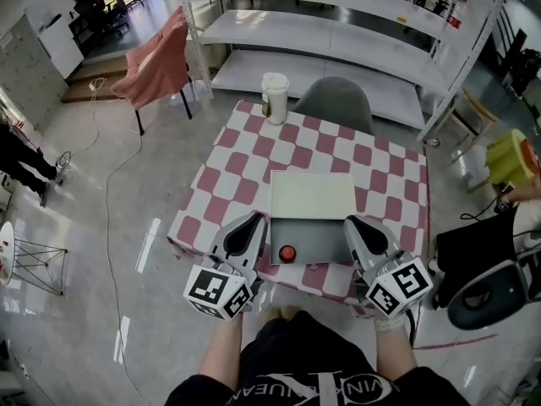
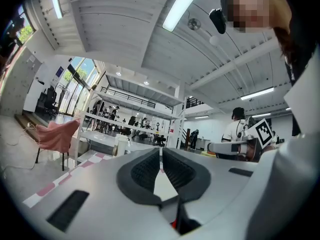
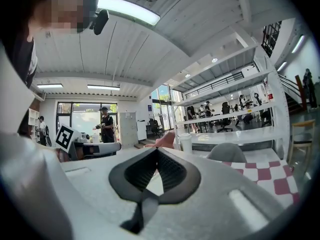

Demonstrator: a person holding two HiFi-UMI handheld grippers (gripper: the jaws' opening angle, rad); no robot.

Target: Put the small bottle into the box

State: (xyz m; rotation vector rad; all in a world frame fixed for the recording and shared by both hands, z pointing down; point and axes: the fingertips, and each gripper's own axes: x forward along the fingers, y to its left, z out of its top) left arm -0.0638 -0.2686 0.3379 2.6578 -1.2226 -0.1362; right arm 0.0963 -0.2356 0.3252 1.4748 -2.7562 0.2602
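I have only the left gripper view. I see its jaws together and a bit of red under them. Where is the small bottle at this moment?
Observer: The head view shows the red-capped small bottle. It seems to stand inside the grey box, at its near left corner.
Operator: Is the lid of the box in the way?
Observer: No. The lid is open, on the box's far side.
Operator: What does the right gripper do?
Observer: The right gripper is shut and holds nothing. It is at the box's near right corner.
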